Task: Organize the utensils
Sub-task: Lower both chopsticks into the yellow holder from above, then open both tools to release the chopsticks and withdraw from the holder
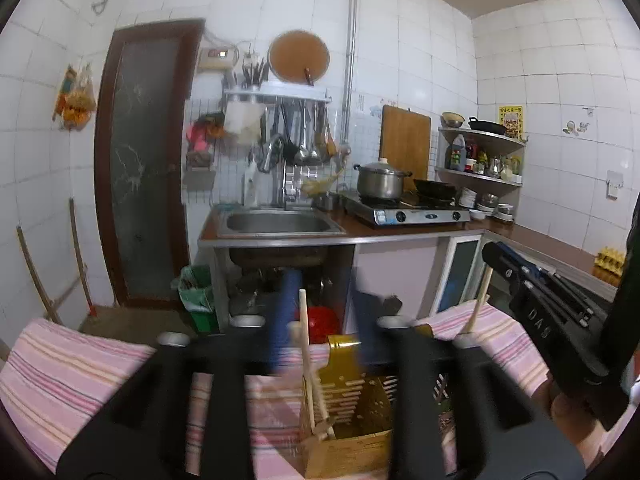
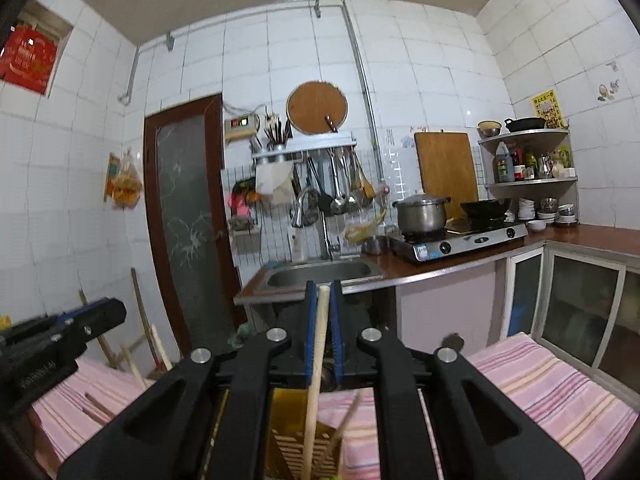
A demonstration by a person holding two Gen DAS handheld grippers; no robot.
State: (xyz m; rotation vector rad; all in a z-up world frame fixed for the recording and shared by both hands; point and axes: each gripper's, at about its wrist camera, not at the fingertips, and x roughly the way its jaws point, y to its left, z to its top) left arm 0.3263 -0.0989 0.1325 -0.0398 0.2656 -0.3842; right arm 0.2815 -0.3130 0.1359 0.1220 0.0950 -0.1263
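Chopstick [image 2: 318,344] stands near upright, clamped in right tongs [image 2: 322,336] above holder [image 1: 352,412]; left tongs [image 1: 324,320] apart, empty.

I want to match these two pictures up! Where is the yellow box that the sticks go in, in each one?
Left wrist view: the yellow holder sits at bottom centre, between the fingers of the left gripper, on the striped cloth.
Right wrist view: the yellow holder peeks out at the bottom edge, below the right gripper.
Shared landmark: the steel pot on the stove.
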